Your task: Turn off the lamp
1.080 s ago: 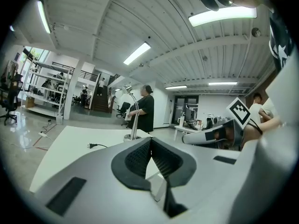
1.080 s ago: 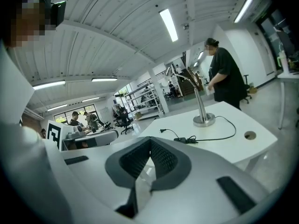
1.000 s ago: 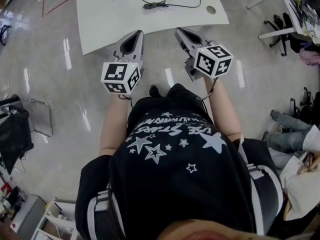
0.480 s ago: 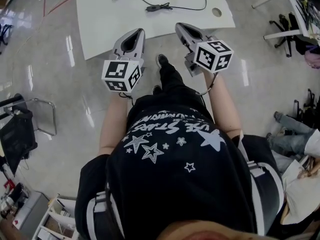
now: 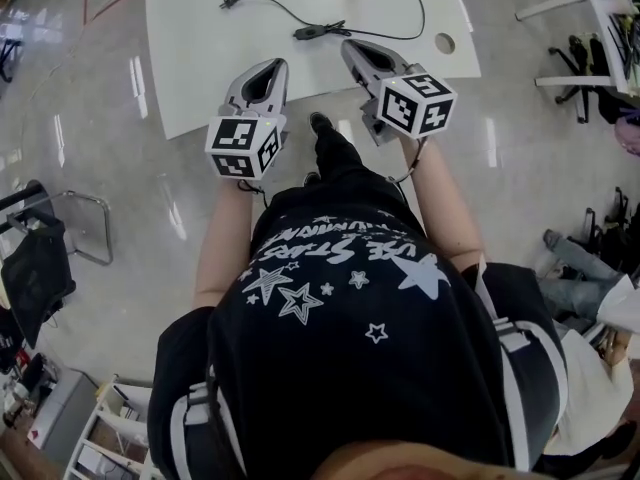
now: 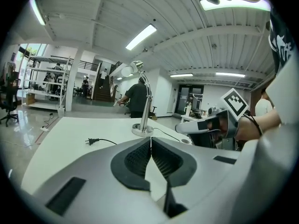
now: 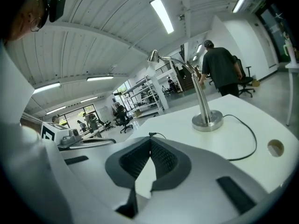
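Left gripper (image 5: 267,67): was held nearly level and pointed at the desk, its tip over the near edge in the head view. Its jaws were pressed together along their whole tips, with nothing between them.
Right gripper (image 5: 352,47): was alongside the left one and a little further forward, aimed the same way. Its jaws were also fully closed and held nothing.
Desk (image 5: 200,58): was white and lay straight ahead of both grippers, with a round cable hole (image 5: 445,42) near its right corner.
Lamp (image 7: 205,101): was silver and stood upright on a round base at the far side of the desk, well apart from both grippers. Its curved neck carried the head out to one side. The head looked bright in the left gripper view, though against the ceiling lights it was hard to say whether it was lit.
Cord (image 5: 405,23): was black and ran from the lamp base across the desk in a loose curve.
Switch (image 5: 318,33): sat in line on the cord and lay flat on the desk near the right gripper's tip, with neither pair of jaws on it.
Plug (image 5: 228,3): lay loose on the desk at the cord's far left end, prongs free.
Person: wore a black shirt (image 5: 330,288) with white stars and stood at the desk's near edge. One shoe (image 5: 320,121) was forward on the floor between the two grippers.
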Demonstrator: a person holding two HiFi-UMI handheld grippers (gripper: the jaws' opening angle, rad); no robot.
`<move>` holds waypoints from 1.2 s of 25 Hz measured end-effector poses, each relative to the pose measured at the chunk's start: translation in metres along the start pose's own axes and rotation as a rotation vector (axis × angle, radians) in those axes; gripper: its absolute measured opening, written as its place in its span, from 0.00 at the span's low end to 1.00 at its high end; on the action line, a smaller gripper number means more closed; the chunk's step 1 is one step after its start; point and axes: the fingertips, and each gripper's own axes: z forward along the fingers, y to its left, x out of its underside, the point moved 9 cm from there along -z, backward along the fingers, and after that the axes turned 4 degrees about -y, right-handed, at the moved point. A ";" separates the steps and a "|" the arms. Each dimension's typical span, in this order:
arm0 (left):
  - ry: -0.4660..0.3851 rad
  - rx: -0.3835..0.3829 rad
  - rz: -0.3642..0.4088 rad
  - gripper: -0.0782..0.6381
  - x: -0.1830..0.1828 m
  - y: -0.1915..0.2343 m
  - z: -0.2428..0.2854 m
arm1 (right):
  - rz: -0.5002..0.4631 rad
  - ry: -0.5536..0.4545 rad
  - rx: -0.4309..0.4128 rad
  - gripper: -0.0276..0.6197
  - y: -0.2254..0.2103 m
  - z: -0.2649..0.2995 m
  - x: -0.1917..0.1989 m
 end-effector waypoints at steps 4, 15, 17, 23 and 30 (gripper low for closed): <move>0.055 0.022 0.015 0.12 0.000 0.016 0.033 | 0.008 0.029 -0.013 0.05 -0.018 0.029 -0.012; 0.212 0.025 0.096 0.13 0.030 0.032 0.093 | 0.031 0.167 -0.040 0.05 -0.059 0.074 0.003; 0.229 0.030 0.126 0.13 0.034 0.034 0.100 | 0.034 0.189 -0.047 0.05 -0.062 0.081 0.007; 0.285 0.067 0.224 0.22 0.047 0.036 0.116 | 0.036 0.237 -0.065 0.05 -0.069 0.094 0.013; 0.335 0.152 0.469 0.30 0.063 0.032 0.133 | 0.041 0.285 -0.090 0.05 -0.068 0.108 0.023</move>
